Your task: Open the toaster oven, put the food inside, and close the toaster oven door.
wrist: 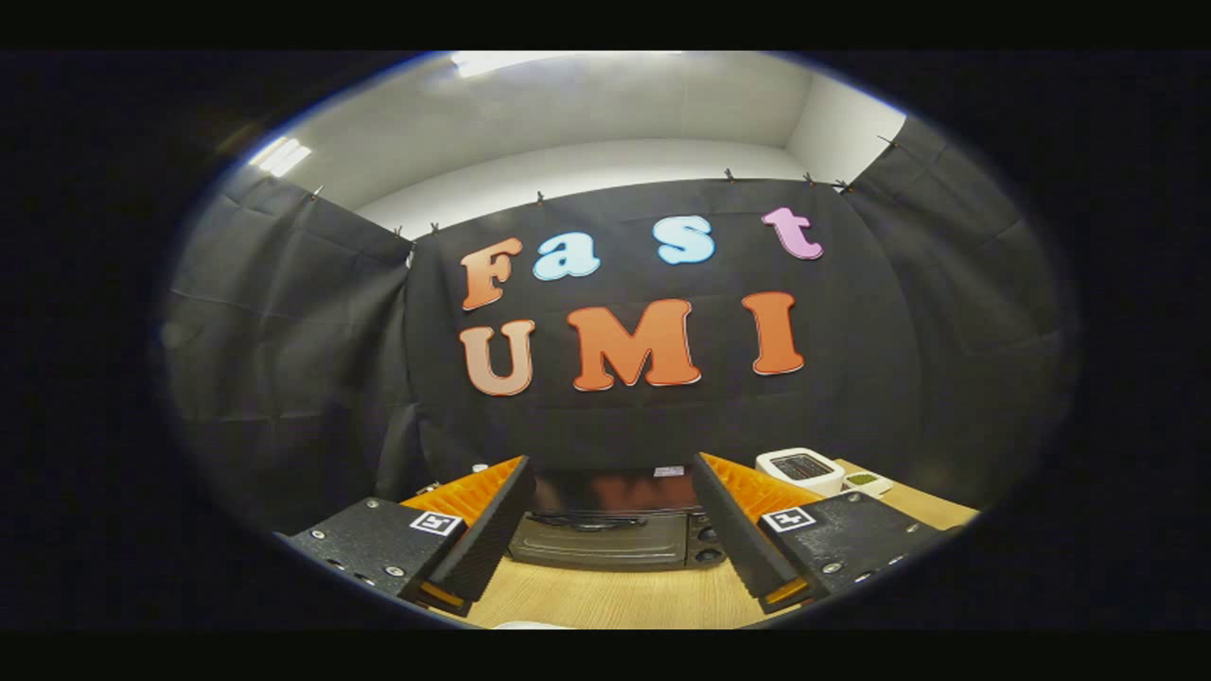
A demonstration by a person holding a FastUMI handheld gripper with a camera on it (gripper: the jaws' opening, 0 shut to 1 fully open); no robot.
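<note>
**Gripper held wide apart before a closed toaster oven on a wooden table**

On the left, black cloth [284,331] hangs in loose folds as the booth's side wall, clipped along its top edge. Above it a pale ceiling [568,104] slopes back, with a bright light strip [281,156] near the left and another light panel [492,61] further along the top. A white wall band [587,175] runs between the ceiling and the cloth of the back wall.

Low down, the wooden table [615,596] has a light, even grain and shows bare between the fingers. The gripper [610,530] is spread wide, its two fingers well apart and holding nothing. The left finger [482,530] angles inward from the left, its ribbed pad facing the middle; a small square marker sits on the block behind it.

Between the fingers and beyond their tips stands the toaster oven [605,525], at the back of the table against the cloth. Its door is closed, the handle lying across the upper part of the glass front, with dark knobs [705,544] stacked on its right side. The top of the oven is dark and glossy.

The right finger [743,530] mirrors the left, again with a square marker behind it. Beyond it, on the table's right part, sits a white device [802,468] with a dark top panel, and just beside that a small white dish [866,482] with something green in it. Black cloth closes the room on the right as well.
</note>
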